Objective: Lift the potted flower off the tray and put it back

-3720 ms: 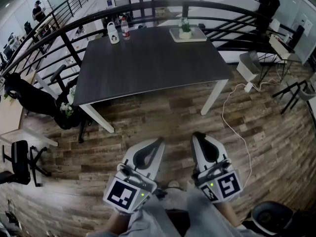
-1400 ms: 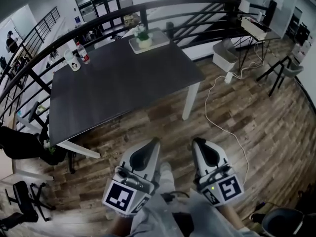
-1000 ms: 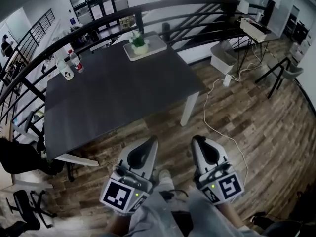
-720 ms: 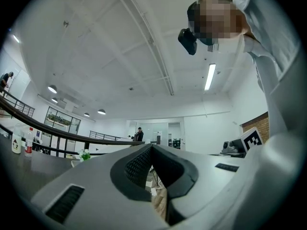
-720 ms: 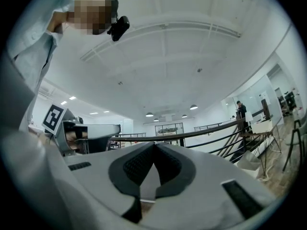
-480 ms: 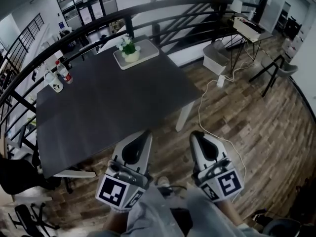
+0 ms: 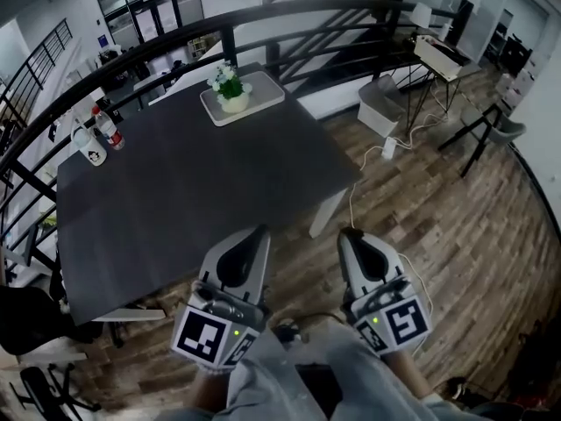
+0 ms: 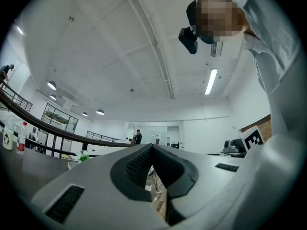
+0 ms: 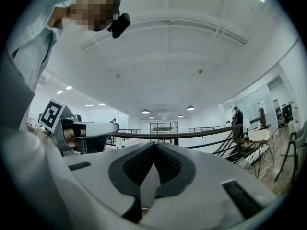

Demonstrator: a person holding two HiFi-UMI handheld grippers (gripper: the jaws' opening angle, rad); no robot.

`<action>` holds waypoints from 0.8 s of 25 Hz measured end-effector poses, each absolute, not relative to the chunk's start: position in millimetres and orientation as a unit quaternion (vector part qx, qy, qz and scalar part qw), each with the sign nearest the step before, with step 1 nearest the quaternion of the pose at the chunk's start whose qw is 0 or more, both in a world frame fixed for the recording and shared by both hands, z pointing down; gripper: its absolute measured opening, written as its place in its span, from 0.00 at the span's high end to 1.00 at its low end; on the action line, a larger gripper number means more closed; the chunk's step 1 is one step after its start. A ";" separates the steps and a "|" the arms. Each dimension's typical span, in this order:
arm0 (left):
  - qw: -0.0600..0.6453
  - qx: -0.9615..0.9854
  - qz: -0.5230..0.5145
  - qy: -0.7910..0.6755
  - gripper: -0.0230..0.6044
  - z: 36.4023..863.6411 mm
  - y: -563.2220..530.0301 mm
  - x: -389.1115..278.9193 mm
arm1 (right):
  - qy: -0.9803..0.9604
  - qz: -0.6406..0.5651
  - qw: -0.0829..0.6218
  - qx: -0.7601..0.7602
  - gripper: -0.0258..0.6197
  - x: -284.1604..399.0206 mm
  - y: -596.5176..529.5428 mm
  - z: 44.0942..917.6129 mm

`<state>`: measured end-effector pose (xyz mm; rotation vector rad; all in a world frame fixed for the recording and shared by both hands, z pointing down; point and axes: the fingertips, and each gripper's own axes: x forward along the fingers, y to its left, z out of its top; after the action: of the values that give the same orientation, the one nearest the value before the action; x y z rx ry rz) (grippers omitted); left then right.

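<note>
The potted flower (image 7: pixel 230 84), white blooms in a pale pot, stands on a light tray (image 7: pixel 259 103) at the far right corner of the dark table (image 7: pixel 193 191). In the left gripper view the potted flower (image 8: pixel 83 155) shows small and far off. Both grippers hang side by side over the wooden floor, just short of the table's near edge and well away from the plant. My left gripper (image 7: pixel 259 232) (image 8: pixel 151 147) is shut with nothing in it. My right gripper (image 7: pixel 350 234) (image 9: pixel 154 145) is shut and empty too.
A water bottle (image 7: pixel 105 127) and a white jug (image 7: pixel 88 145) stand at the table's far left. A curved black railing (image 7: pixel 289 11) runs behind the table. A white cable (image 7: pixel 372 169) trails over the floor at the right, near a white bin (image 7: pixel 379 103).
The table has come nearer in the head view, so that both grippers now sit close to its near edge. Their jaws have stayed shut.
</note>
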<state>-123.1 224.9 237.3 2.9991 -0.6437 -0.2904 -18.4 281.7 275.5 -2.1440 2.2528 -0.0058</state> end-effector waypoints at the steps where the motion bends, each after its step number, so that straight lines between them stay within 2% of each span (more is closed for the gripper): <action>1: 0.031 0.972 -0.094 -0.211 0.97 238.2 222.8 -125.9 | 0.724 -0.005 0.013 -0.690 0.96 -18.7 279.5 277.1; 10: 0.040 0.961 -0.103 -0.252 0.97 245.8 206.6 -154.7 | 0.752 -0.008 -0.013 -0.660 0.96 -34.6 255.6 283.0; 20: 0.032 0.945 -0.097 -0.310 0.97 247.9 177.3 -161.0 | 0.780 0.006 -0.004 -0.626 0.96 -28.4 215.5 284.7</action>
<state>-161.0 177.3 247.9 2.9099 -0.9550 -0.3000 -28.4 215.5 284.7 -1.9711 2.4554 0.0185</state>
